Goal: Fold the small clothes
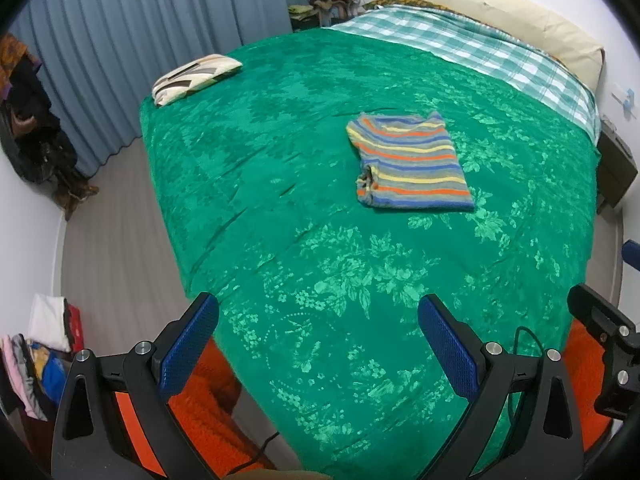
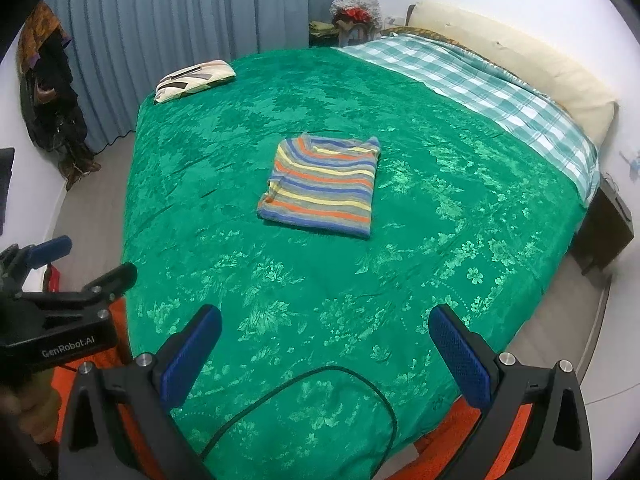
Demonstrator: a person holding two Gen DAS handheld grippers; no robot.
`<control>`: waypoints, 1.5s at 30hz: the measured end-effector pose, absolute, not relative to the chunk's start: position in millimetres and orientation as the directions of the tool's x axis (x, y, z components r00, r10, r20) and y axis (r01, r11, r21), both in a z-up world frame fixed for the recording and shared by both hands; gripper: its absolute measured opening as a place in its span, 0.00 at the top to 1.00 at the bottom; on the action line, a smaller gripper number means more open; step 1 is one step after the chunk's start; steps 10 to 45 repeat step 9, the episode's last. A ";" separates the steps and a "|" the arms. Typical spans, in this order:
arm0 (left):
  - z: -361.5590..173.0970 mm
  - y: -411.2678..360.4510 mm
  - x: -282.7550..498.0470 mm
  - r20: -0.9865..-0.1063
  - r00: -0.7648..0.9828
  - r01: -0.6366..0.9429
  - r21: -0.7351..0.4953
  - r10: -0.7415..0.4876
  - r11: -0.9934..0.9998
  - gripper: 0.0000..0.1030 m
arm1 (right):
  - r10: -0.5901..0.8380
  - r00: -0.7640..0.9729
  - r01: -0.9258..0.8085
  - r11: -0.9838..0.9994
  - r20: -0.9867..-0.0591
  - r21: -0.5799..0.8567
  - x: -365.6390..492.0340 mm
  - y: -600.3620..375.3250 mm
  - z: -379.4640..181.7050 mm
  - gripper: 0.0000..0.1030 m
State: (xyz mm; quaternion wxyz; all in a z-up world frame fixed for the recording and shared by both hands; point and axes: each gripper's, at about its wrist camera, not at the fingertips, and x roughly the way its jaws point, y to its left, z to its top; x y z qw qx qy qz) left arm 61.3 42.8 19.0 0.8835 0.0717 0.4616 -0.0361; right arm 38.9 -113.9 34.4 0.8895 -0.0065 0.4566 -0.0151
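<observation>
A small striped shirt [image 1: 412,162], blue, orange, yellow and grey, lies folded into a rectangle on the green bedspread [image 1: 304,208]. It also shows in the right wrist view [image 2: 322,188], in the middle of the bedspread [image 2: 440,240]. My left gripper [image 1: 320,344] is open and empty, held back above the near edge of the bed, well short of the shirt. My right gripper [image 2: 326,354] is open and empty too, also above the near edge. The left gripper's body shows in the right wrist view [image 2: 60,312] at the far left.
A patterned pillow [image 1: 196,78] lies at the bed's far left corner. A checked sheet [image 1: 472,46] and a cream headboard cushion [image 1: 504,16] are at the far right. A black cable [image 2: 320,400] lies on the near bedspread. Stacked clothes [image 1: 44,356] sit on the floor left. Blue curtains hang behind.
</observation>
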 end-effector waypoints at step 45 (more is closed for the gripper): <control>22.3 39.4 61.0 -0.810 0.586 0.138 0.078 -0.018 0.987 0.03 | -0.042 0.581 0.034 0.999 -0.813 -0.027 41.4 -117.4 34.8 0.01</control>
